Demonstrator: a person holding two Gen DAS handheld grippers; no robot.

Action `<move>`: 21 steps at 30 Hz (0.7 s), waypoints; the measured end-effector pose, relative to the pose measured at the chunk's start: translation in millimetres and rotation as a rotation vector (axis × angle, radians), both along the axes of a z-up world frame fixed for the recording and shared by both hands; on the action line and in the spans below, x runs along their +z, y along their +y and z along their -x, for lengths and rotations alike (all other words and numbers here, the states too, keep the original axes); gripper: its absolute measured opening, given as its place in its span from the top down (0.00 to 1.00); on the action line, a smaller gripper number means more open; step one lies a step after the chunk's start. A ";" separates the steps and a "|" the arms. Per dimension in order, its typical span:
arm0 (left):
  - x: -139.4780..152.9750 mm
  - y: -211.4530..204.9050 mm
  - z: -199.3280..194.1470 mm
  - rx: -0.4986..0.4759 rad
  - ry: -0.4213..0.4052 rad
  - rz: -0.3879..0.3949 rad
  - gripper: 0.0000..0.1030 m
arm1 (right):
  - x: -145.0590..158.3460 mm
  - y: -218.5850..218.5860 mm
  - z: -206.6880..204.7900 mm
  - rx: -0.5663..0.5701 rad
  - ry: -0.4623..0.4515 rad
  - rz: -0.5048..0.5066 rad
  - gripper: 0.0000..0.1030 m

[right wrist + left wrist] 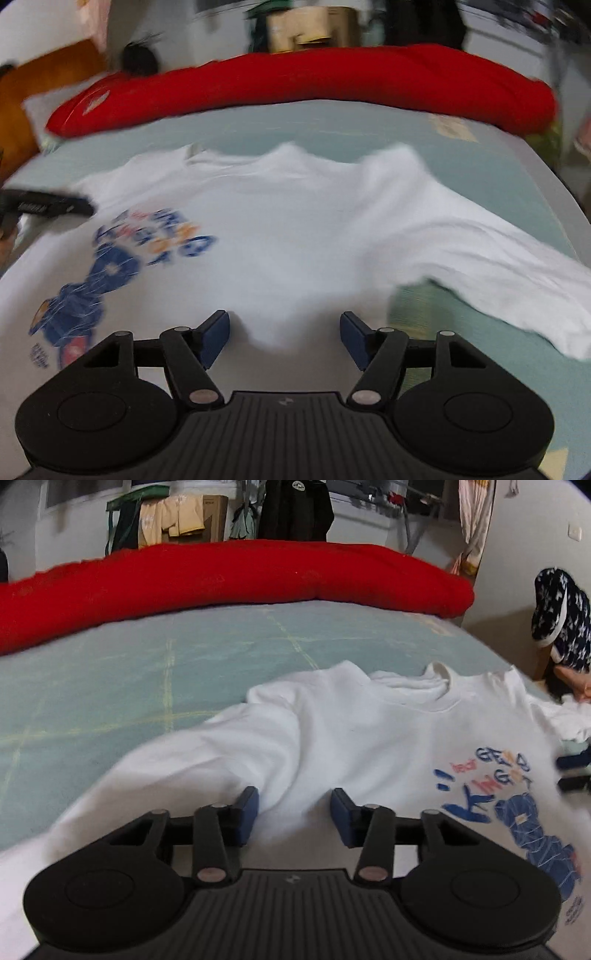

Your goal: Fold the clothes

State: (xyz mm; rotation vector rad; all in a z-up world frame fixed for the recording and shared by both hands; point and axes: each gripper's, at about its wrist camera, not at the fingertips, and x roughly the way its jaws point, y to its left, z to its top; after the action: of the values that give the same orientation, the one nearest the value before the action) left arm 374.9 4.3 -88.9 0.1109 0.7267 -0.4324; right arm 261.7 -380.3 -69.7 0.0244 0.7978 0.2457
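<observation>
The shirt [351, 731] lies spread face up on the bed [129, 686], print showing, collar away from both tools, one sleeve trailing off to the left of the left gripper [293, 818] and the other off to the right of the right gripper [284, 334]. Both grippers stand with jaws apart, each low over the near hem with white cloth bunched up between the pads but not pinched, as far as the views show. The right view is smeared by motion, so fine creases there cannot be read. A spread, unfolded shirt fits either a laying-out before folding or a pause between folds; the frames do not settle which. For a clean fold from here, I judge that each tool should take only one edge of the cloth, both layers together, at matching height on either side, and lift evenly so the body does not skew; the sleeves look rumpled and would want flattening before being turned in. Beyond the shirt a red bolster [221, 579] runs across the far side of the bed. Past it a cardboard box [214, 517] stands with yellow cloth draped over it; what is inside cannot be seen.
</observation>
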 end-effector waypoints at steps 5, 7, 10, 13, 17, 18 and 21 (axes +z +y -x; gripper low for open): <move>17.2 -13.1 6.4 0.017 -0.026 -0.087 0.58 | 10.7 1.9 4.7 -0.033 0.003 0.041 0.32; 30.6 -18.5 22.2 -0.026 -0.048 -0.092 0.52 | 24.6 16.1 17.9 0.013 -0.015 0.040 0.31; 43.2 -34.2 66.5 -0.157 -0.068 -0.094 0.41 | 46.5 49.9 45.5 0.143 -0.047 0.024 0.25; 31.2 -43.1 106.6 -0.205 -0.065 -0.140 0.37 | 55.9 92.2 74.5 0.282 -0.064 0.022 0.22; 15.1 -55.0 160.0 -0.270 -0.062 -0.200 0.37 | 34.4 133.8 96.0 0.350 -0.014 0.029 0.22; 11.1 -57.9 173.4 -0.286 -0.061 -0.216 0.37 | 26.3 139.0 100.8 0.346 -0.002 0.047 0.22; -1.2 -47.5 196.1 -0.266 -0.091 -0.231 0.30 | 8.8 139.2 124.3 0.316 -0.011 0.137 0.17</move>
State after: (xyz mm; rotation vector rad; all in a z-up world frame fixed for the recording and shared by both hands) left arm 178.9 -43.2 -90.2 0.4457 0.6727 -0.5920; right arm 137.3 -241.1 -60.8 -0.2329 0.8042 0.4886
